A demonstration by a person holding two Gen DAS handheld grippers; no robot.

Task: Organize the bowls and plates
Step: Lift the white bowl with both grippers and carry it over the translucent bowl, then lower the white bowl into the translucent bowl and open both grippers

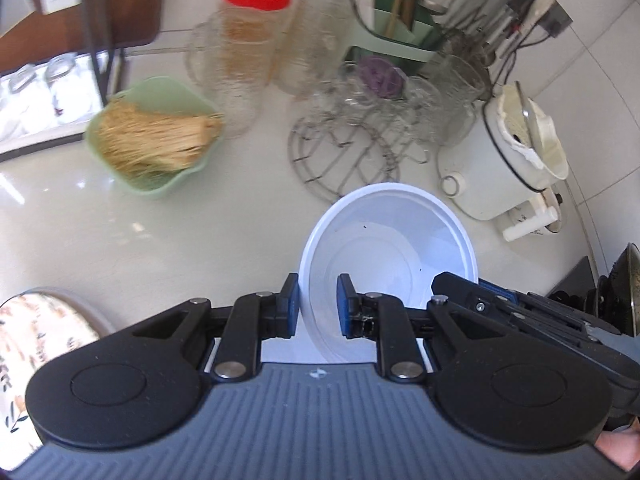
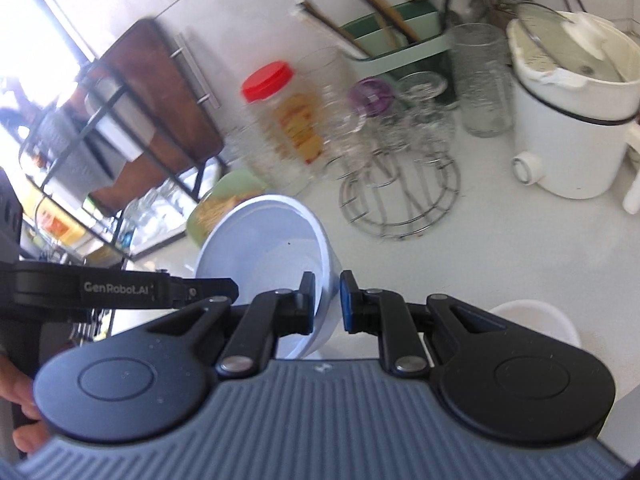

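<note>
Together, the left hand-held gripper (image 1: 318, 307) and right hand-held gripper (image 2: 326, 304) clamp opposite rims of a white bowl (image 1: 394, 248) above the pale tabletop (image 1: 100, 232). Behind the bowl stand a wire rack (image 1: 344, 160), a green basket (image 1: 154, 136) and a red-lidded jar (image 1: 252, 40).

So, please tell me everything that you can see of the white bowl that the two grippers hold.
The white bowl is round, deep and plain, and looks like smooth plastic or melamine with a thin rim. It is empty except for a few tiny dark specks inside. It is held tilted above the pale countertop, not resting on it. The left hand-held gripper is shut on one side of the rim, and the right hand-held gripper is shut on another side, each with one pad inside and one outside the wall.
</note>
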